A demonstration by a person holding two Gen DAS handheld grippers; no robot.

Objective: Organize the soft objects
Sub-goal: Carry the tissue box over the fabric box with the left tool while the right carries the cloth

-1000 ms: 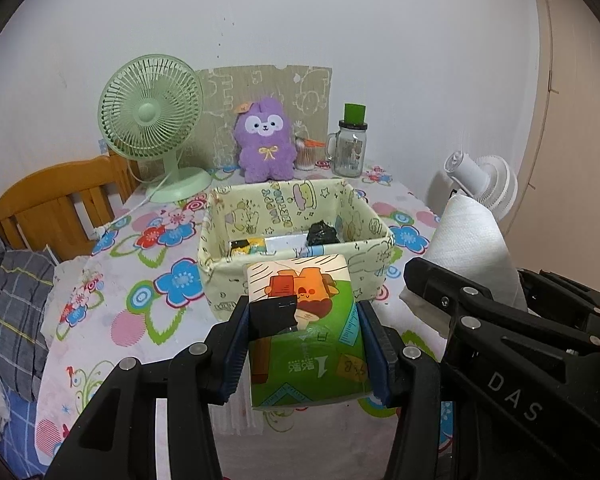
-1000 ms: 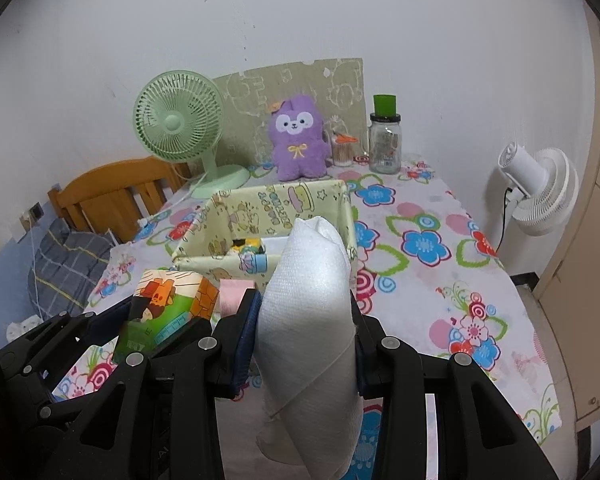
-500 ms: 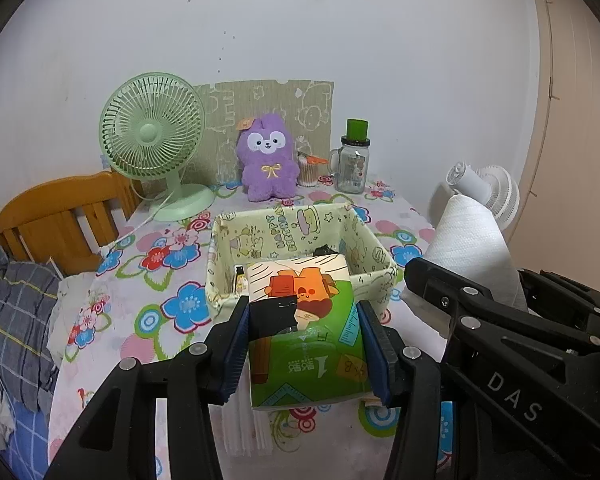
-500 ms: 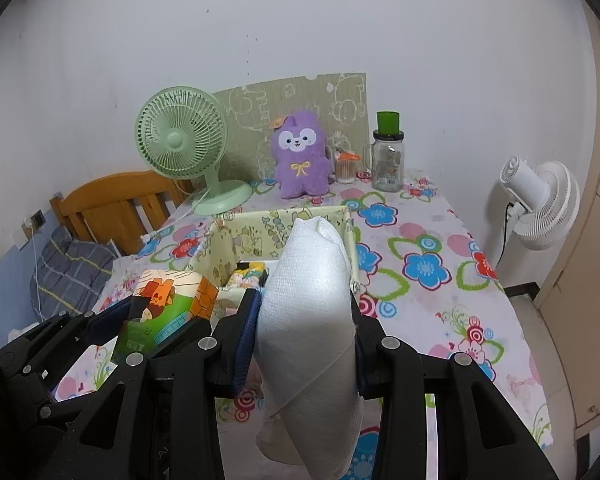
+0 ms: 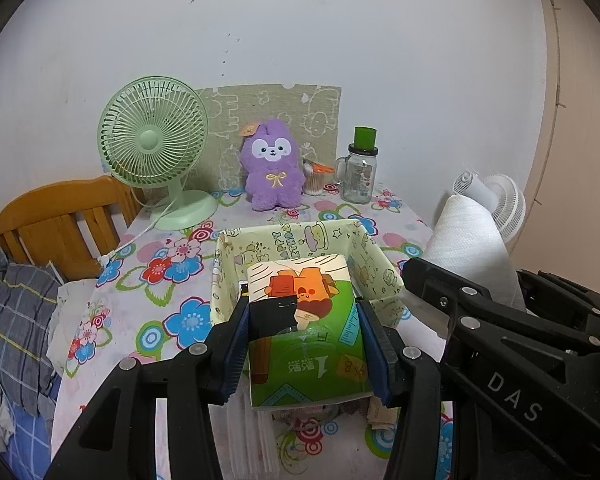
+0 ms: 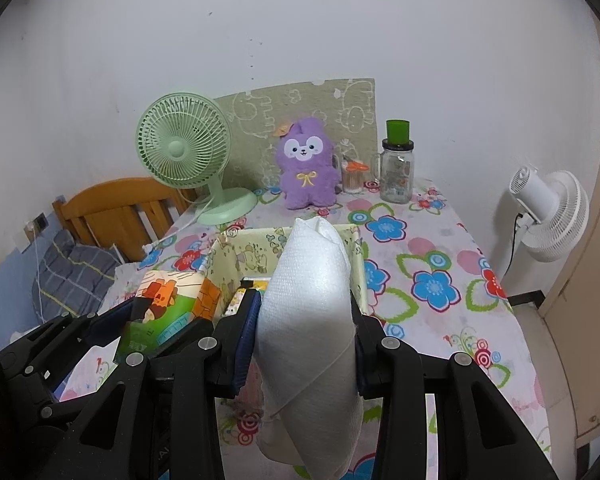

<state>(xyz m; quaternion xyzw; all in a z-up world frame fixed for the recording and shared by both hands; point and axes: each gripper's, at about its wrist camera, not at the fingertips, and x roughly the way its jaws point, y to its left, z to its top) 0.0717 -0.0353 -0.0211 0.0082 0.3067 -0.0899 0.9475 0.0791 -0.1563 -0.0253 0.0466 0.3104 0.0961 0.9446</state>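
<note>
The left claw (image 5: pixel 304 336) was clenched on a soft tissue pack (image 5: pixel 306 332), its blue-padded fingers (image 5: pixel 236 344) pressing both sides. The pack was wrapped in glossy green plastic with a cream top panel showing orange cartoon blocks and printed characters, and it was held in the air just in front of a pale yellow fabric storage box (image 5: pixel 380 268) covered in cartoon drawings. The right claw (image 6: pixel 304 320) gripped a white paper towel roll (image 6: pixel 310 320), squashed into a tall oval, with a dimpled, quilted texture and a loose sheet edge hanging below the fingers. In the right wrist view the roll was lifted in front of the same box (image 6: pixel 220 252), with the tissue pack (image 6: pixel 164 312) close at its left. The box stood on a surface (image 6: pixel 432 280) covered by a cloth with bright blue, red and pink flowers. At the far edge, against the wall, sat a purple plush toy (image 5: pixel 274 170), a green desk fan (image 5: pixel 156 140) and a glass jar with a green lid (image 5: pixel 360 172). A white fan (image 6: pixel 548 216) stood beyond the right edge of the surface.
</note>
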